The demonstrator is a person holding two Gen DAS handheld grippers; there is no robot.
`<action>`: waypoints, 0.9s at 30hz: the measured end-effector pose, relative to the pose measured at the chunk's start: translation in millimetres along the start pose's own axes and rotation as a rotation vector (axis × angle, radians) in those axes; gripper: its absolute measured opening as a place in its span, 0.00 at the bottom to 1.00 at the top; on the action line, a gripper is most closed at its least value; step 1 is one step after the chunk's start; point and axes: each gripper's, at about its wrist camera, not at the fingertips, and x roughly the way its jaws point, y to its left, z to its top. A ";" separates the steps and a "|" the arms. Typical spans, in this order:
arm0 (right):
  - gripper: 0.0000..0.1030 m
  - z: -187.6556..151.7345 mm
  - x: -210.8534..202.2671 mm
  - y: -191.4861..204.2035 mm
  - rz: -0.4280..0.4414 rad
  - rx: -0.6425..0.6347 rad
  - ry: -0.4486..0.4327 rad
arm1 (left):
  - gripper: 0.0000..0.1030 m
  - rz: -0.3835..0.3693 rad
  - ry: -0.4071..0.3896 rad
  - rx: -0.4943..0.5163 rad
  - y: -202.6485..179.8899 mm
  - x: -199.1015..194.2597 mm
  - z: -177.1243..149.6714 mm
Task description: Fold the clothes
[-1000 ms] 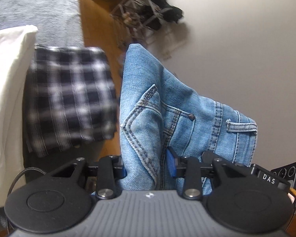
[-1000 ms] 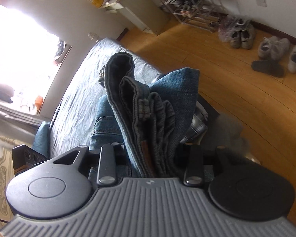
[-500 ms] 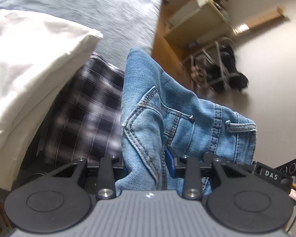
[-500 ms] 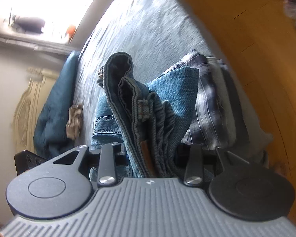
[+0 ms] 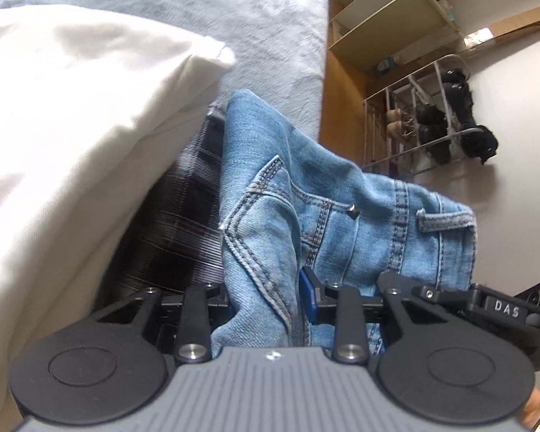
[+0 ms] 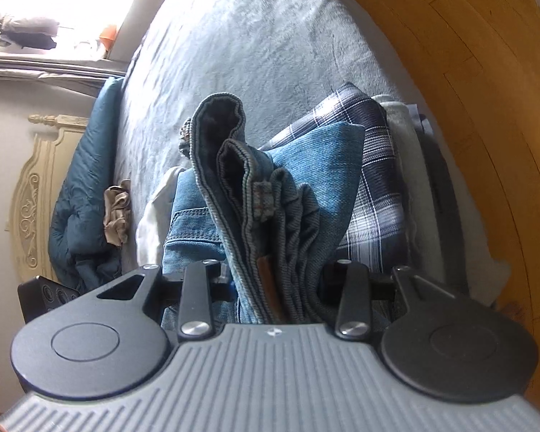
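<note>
Both hands have swung down toward the bed (image 6: pixel 270 54) since a second ago, so the wall and floor that filled the views have given way to grey bedding and stacked clothes. Folded blue jeans (image 5: pixel 306 223) hang between the two grippers: the left gripper (image 5: pixel 266 306) is clenched on the pocket-and-waistband end, its fingers (image 5: pixel 307 293) pressing the denim, while the right gripper (image 6: pixel 277 284) is clamped on a thick bundle of folded layers (image 6: pixel 270 216), with a brown leather patch showing in the fold. Left-wrist view shows light, stitched denim with a rivet and belt loop, a white pillow (image 5: pixel 72 126) on the left, a dark plaid garment (image 5: pixel 183 223) just beneath the jeans, and a shoe rack (image 5: pixel 432 126) far right by the wall. Only the right-wrist view shows the plaid garment (image 6: pixel 378 180) lying on what seems a pile of folded clothes near the bed's edge, a teal quilt (image 6: pixel 86 198) and carved headboard (image 6: pixel 28 198) on the left, and wooden floor (image 6: pixel 486 90) at right.
</note>
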 end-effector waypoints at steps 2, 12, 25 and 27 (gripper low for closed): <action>0.34 2.3 10.4 -1.4 -0.014 -0.006 0.010 | 0.32 0.007 0.014 -0.005 9.4 13.9 1.2; 0.34 10.8 27.0 -3.2 -0.033 -0.041 0.031 | 0.32 -0.001 0.014 -0.009 26.9 28.4 4.4; 0.34 17.8 39.7 -17.2 -0.011 -0.006 0.049 | 0.34 0.011 0.006 -0.002 39.6 33.9 2.9; 0.35 18.9 44.8 -23.1 -0.010 0.008 0.048 | 0.39 0.033 0.002 0.020 38.8 36.7 2.9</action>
